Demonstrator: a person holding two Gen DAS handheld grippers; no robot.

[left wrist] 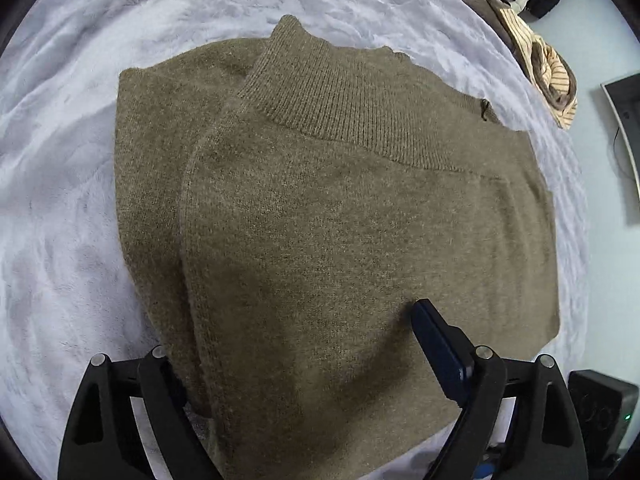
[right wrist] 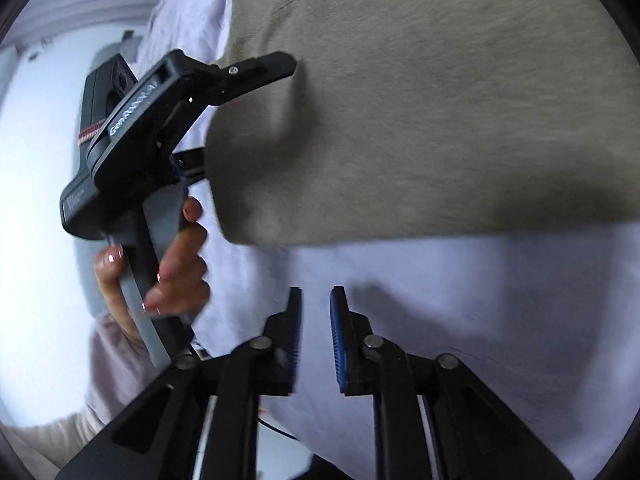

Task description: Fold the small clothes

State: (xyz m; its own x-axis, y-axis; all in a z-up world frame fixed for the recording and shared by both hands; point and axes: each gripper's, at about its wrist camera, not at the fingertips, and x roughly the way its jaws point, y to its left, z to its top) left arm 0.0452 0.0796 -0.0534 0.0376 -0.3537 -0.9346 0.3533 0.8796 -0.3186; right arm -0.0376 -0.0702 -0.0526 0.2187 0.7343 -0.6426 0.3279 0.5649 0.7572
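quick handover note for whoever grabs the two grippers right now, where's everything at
Left gripper: jaws wide, straddling the near edge of the olive sweater, one finger above, one under it; pads not pressing.
Right gripper: jaws partly open, empty, over the white blanket just off the sweater's edge.
Done: sweater lies on the blanket, its left side already folded in.
Left: remaining folds. A pile of other clothes waits at the blanket's far corner.

A pale lilac plush blanket (left wrist: 72, 184) covers the surface across most of the frame, with a heap of dark and striped clothing (left wrist: 536, 40) at upper right and a black device (left wrist: 604, 412) at lower right.
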